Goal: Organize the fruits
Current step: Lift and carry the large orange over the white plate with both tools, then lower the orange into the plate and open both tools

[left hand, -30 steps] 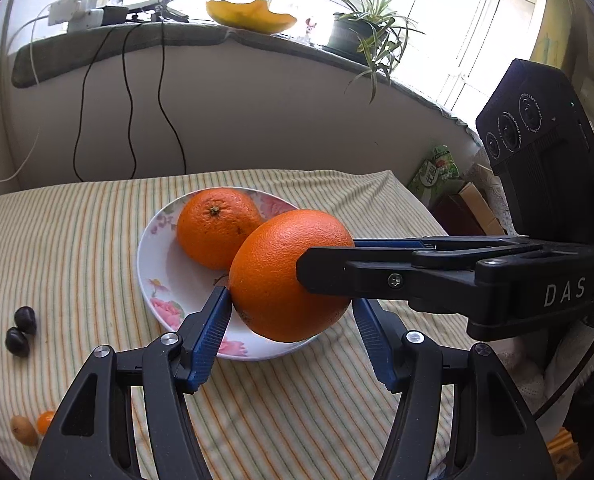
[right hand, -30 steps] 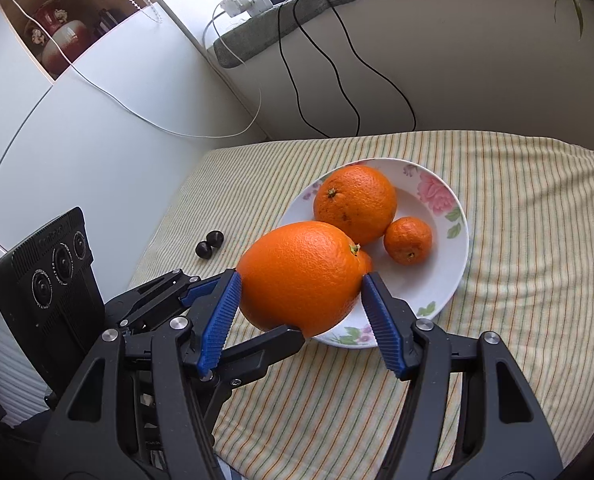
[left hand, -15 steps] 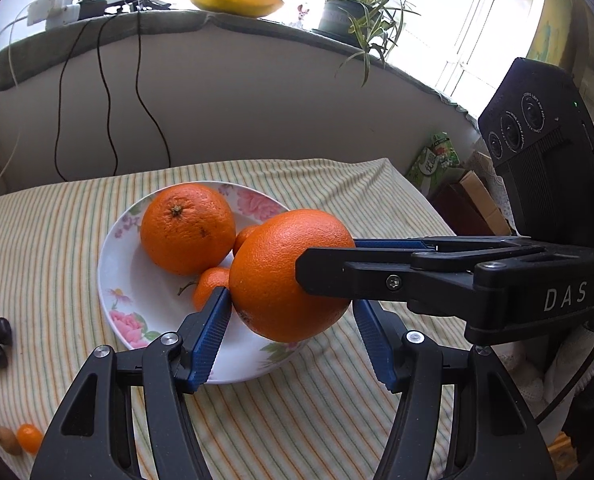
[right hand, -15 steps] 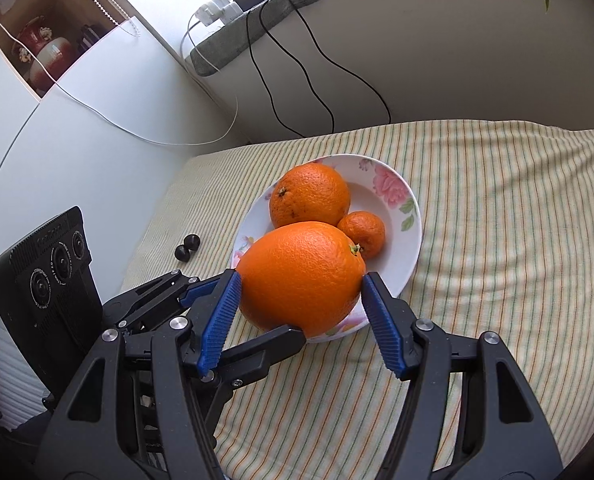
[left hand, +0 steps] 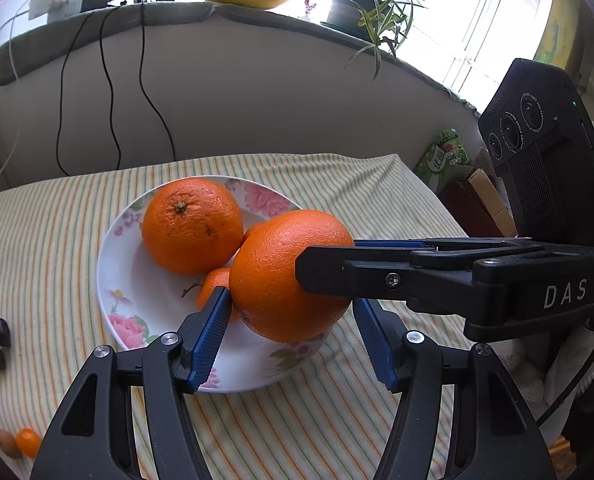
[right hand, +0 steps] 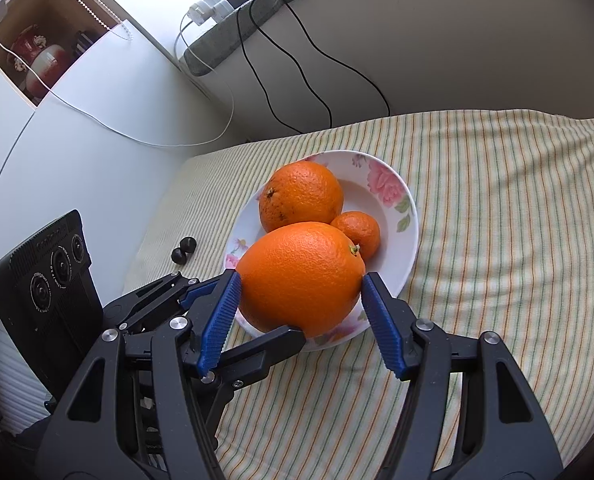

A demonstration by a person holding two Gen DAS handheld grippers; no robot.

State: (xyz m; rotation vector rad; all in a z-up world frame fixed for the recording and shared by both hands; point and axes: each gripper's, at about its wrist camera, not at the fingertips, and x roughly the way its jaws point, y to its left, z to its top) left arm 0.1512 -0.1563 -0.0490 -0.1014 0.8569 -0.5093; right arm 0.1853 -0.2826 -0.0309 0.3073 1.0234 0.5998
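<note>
In the left wrist view our left tongs (left hand: 291, 316) hug the big orange (left hand: 289, 276) above the plate (left hand: 137, 304) at 11 o'clock, and in the right wrist view our right tongs (right hand: 301, 312) squeeze it too, plate (right hand: 409, 216) at 12.

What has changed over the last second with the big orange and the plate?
Both grippers carried the big orange farther over the floral plate, which now lies right beneath it. No grasp or release: right gripper still clamps it, left gripper still brackets it. The plate's fruits stayed put.
</note>
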